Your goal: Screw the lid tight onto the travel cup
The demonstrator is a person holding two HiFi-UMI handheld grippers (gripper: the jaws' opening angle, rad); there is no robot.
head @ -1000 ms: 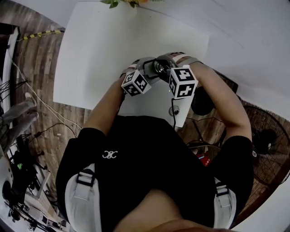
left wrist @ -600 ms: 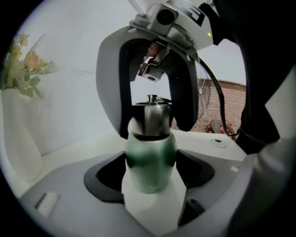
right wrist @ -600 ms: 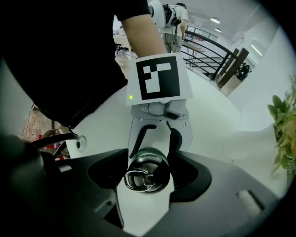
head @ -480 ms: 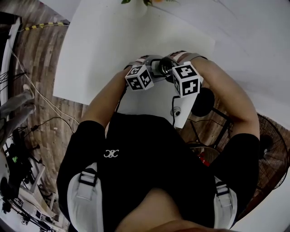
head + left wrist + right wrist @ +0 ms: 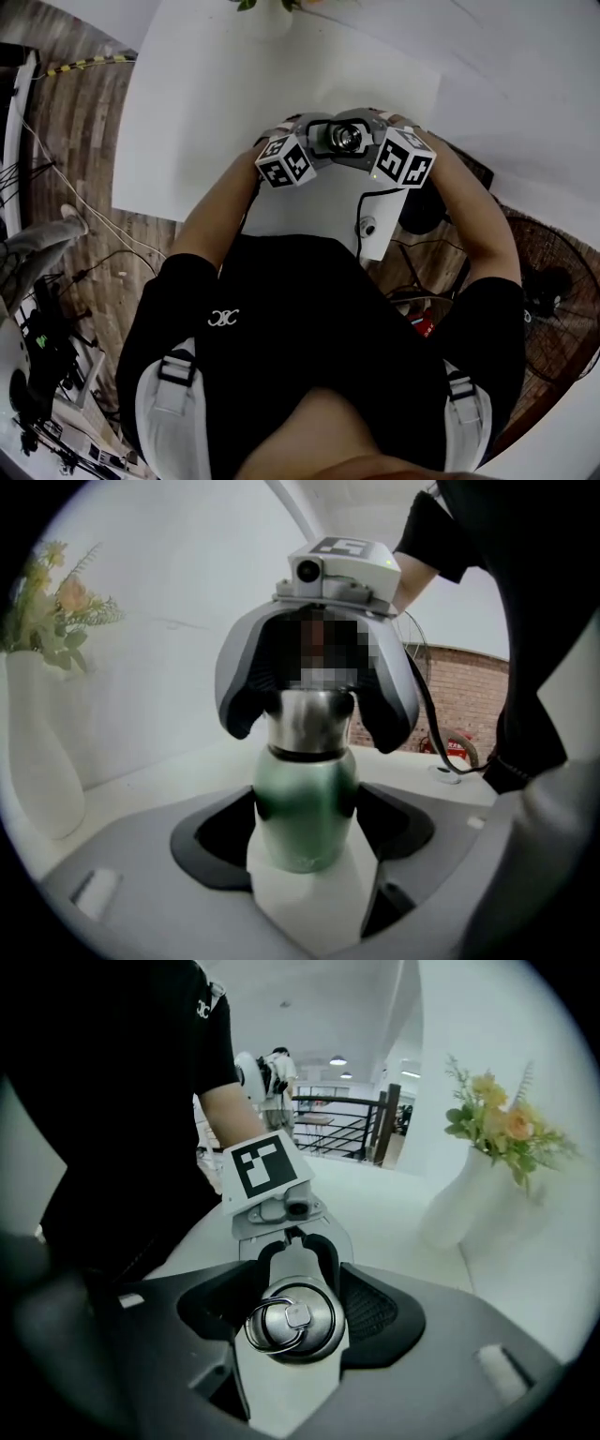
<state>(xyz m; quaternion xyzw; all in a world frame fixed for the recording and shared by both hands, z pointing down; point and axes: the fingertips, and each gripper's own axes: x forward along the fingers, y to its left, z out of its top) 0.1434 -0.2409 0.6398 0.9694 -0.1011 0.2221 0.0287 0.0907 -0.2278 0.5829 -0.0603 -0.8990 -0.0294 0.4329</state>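
The left gripper's [image 5: 302, 832] jaws pinched the green metal travel cup [image 5: 305, 789] steady, while the right gripper's [image 5: 293, 1307] jaws, spread loosely around the ring-topped steel lid [image 5: 305, 1330], needed a square clamp before twisting.

Right claw [image 5: 292, 1318] wider, farther right.

Travel cup [image 5: 305, 803]: glossy green body, standing upright. A black seam band [image 5: 305, 755] runs round its shoulder. Lid [image 5: 292, 1318]: round, brushed steel, seated level on the cup's neck. Its flat top has a small square centre stud, and a wire ring [image 5: 267, 1326] lies flat, offset left. Position: over the near right part of the white table [image 5: 206, 112]. Whether the base touches the table cannot be seen.
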